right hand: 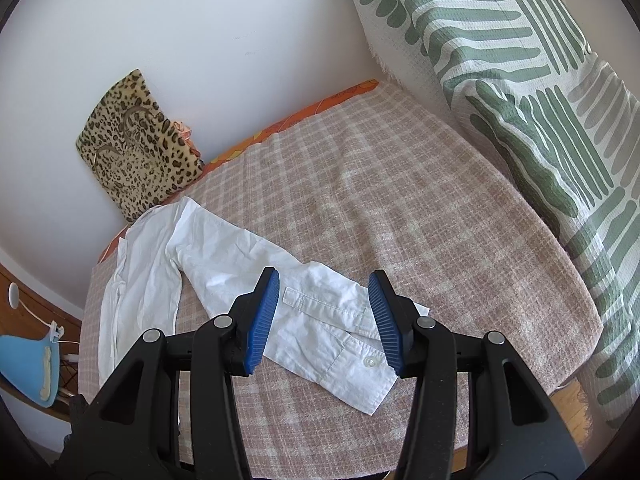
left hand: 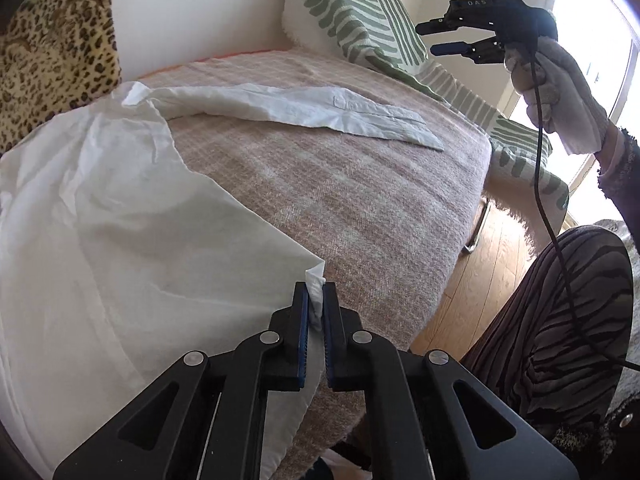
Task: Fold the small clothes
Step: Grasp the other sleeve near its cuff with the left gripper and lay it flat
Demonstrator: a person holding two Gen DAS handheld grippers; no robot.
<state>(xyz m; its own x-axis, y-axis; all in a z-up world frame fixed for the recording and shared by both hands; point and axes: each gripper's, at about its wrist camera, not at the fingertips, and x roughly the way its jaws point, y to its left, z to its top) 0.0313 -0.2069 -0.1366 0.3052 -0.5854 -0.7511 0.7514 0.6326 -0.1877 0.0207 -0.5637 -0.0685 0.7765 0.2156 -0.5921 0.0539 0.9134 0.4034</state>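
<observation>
A white shirt (left hand: 120,216) is lying spread on a bed under a pinkish checked blanket (left hand: 340,208), and its one stretched sleeve (right hand: 312,312) is giving it a long axis: seen from the left claw (left hand: 316,300), the sleeve is running away from the shirt's body toward the far right, ending in a buttoned cuff (right hand: 360,364). The left claw is pinching a corner of the shirt's hem, its blue pads (left hand: 303,332) pressed together with a fold of white cloth showing between them, the body of the shirt lying to the left of and beyond this claw. The right claw (right hand: 324,316) is standing spread, nothing between its pads, hanging above the cuff end of the sleeve, which is lying just beyond and below its fingertips. The left view alone is showing the right claw from outside, held in a gloved hand (left hand: 560,92) with a black cable (left hand: 540,168) hanging from it, along with a leg in striped trousers (left hand: 560,320) and a wooden floor (left hand: 488,260) at the right of the bed. The right view alone is showing the cuff's button, an orange sheet edge (right hand: 304,116) along the white wall (right hand: 200,28), and a light blue chair (right hand: 28,368) at far left. Both views are taking in a leopard-print cushion (right hand: 136,144) against the wall and a green-and-white patterned cushion (right hand: 500,48) at the far right.
</observation>
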